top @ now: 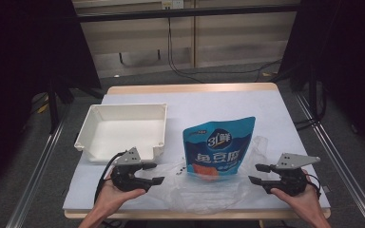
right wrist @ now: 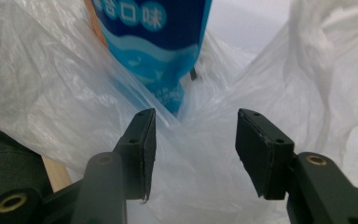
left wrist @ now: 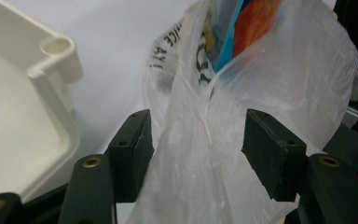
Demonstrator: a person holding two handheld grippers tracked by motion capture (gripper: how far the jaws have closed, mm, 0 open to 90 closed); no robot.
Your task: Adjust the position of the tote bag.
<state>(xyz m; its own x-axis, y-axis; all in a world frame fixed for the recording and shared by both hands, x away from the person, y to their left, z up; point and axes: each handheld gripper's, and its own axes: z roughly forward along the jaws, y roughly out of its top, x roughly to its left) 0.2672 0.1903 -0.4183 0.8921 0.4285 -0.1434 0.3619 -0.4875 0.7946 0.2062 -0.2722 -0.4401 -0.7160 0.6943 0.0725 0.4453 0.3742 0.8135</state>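
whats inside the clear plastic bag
A blue snack pouch stands in the clear plastic bag, its lower part inside. The film blurs the pouch's base and anything beneath it.

Grey floor (top: 43,156), black curtains (top: 24,47) both sides, cables (top: 180,66) behind.

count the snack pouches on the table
1. The blue pouch stands near the table's middle, right of the white tray, its lower part inside the clear plastic bag between the two grippers. The bag could hide something small behind the pouch.
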